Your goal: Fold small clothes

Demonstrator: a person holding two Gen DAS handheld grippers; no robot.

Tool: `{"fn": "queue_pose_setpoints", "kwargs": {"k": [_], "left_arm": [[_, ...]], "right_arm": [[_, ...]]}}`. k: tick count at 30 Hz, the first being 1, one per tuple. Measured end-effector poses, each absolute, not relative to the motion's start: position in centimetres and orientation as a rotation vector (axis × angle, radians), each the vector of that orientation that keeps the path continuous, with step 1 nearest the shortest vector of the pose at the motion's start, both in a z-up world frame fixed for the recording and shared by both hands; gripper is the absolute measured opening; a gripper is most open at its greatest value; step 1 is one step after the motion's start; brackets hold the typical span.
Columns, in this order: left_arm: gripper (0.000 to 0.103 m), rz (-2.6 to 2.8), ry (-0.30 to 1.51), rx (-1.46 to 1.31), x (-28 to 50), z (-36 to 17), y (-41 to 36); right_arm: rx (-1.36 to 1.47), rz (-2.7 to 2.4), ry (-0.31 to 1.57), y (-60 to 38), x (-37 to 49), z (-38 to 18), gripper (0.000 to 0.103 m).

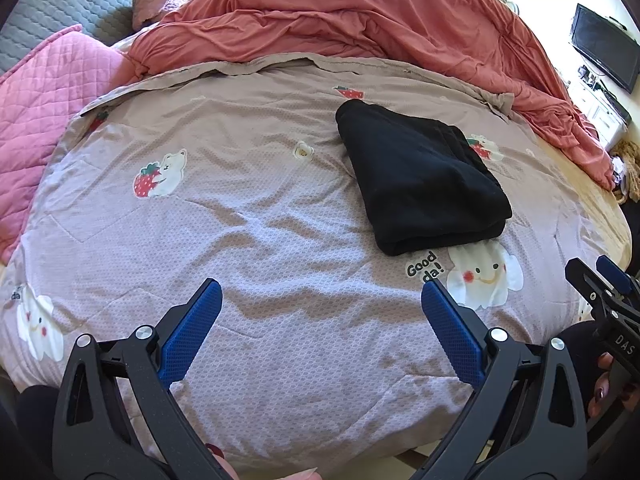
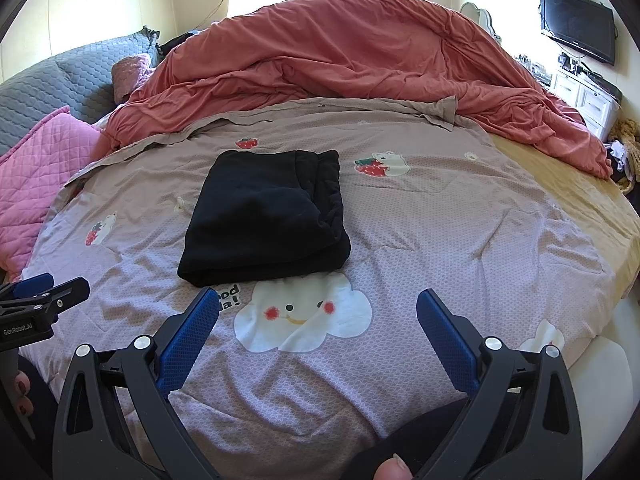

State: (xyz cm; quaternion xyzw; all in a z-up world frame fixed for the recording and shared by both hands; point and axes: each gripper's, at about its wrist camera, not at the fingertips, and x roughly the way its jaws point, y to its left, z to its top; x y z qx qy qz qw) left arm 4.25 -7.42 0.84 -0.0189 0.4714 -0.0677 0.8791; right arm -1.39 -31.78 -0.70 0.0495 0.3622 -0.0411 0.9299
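A black garment lies folded into a thick rectangle on the patterned mauve quilt. In the right wrist view the garment lies just beyond the fingertips, slightly left of centre. My left gripper is open and empty, held over the quilt, with the garment ahead to its right. My right gripper is open and empty, above a white cloud print. The right gripper also shows at the right edge of the left wrist view, and the left gripper at the left edge of the right wrist view.
A rumpled salmon duvet is heaped across the far side of the bed. Pink quilted pillow and grey cushion lie at the left. A television and white drawers stand at the right. Bare yellow sheet borders the quilt's right.
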Motion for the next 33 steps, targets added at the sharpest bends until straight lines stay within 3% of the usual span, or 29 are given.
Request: {"fn": "queue_pose_setpoints", "kwargs": {"k": [23,28,33], "left_arm": [[0.094,-0.200,1.037,-0.074,4.7,0.3,-6.1],[0.094,-0.058,1.024,-0.164,6.3,0.3,0.7],[0.094,0.271,1.048,-0.240,8.8,-1.7,14.0]], "right_arm": [[0.151,-0.205,0.717,-36.9,-2.2,1.2,0.098],[0.227,-0.405,0.647,-45.4,-5.4,2.4,0.098],[0.386,-0.862,0.662,-61.2,-11.9,-2.4,0.098]]}}
